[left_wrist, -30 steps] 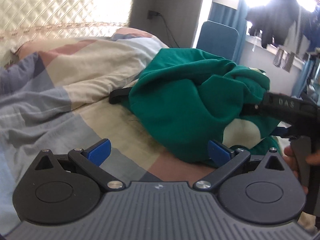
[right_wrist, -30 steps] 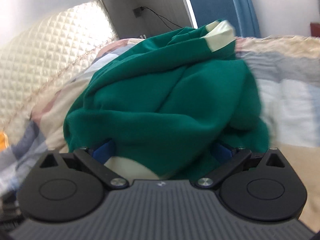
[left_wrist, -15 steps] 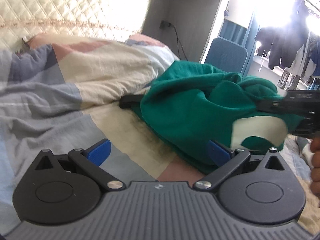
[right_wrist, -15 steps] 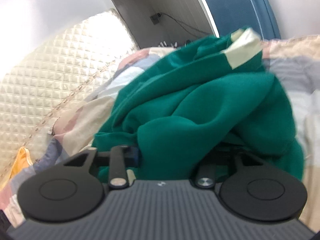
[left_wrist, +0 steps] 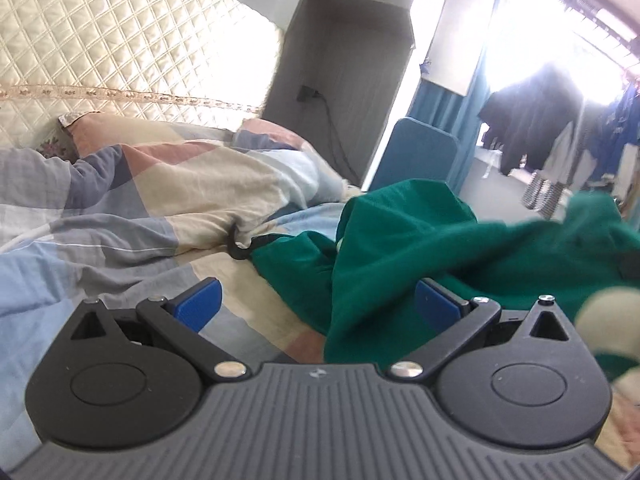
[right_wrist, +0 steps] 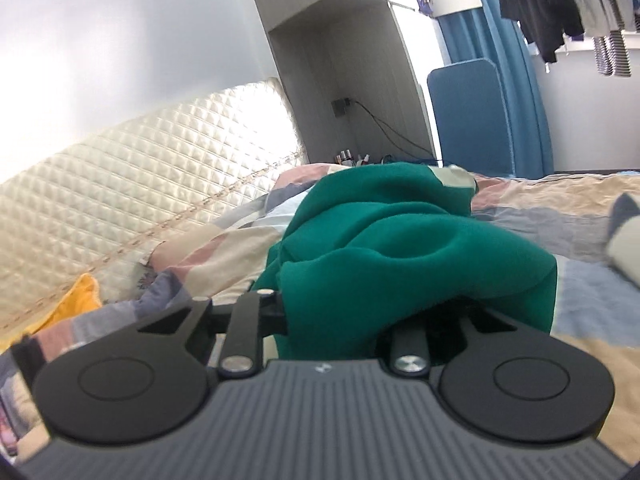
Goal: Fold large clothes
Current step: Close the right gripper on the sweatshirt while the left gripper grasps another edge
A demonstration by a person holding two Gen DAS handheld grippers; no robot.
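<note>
In the left wrist view, the left gripper (left_wrist: 316, 300) stands with its blue pads (left_wrist: 198, 305) wide apart and nothing pressed between them; the green sweatshirt (left_wrist: 400, 256) lies bunched on the patchwork quilt (left_wrist: 132, 208), spilling ahead of the right-hand pad and across the space in front of the jaws, with a cream panel (left_wrist: 608, 320) blurred off to the right of them. A dark cord or strap end (left_wrist: 240, 250) pokes out from the heap, ahead of the gap and slightly to its left. To do the step well, this gripper should go for a clear edge, a hem or shoulder, not the middle of the bundle, and bite only one layer if it can be found. In the right wrist view, the right gripper (right_wrist: 332, 316) has its jaws closing on a thick fold of the same green sweatshirt (right_wrist: 400, 248), which swells up and over the fingers and hides the pads, so how much cloth is pinched cannot be told. The rest of the garment trails ahead of the jaws toward the quilted headboard (right_wrist: 140, 192). In my judgement the step is lifting the heap to shake it open; the lift should go high enough for the cloth to hang free, with the grip kept firm, since a thick bunch can slip out.
</note>
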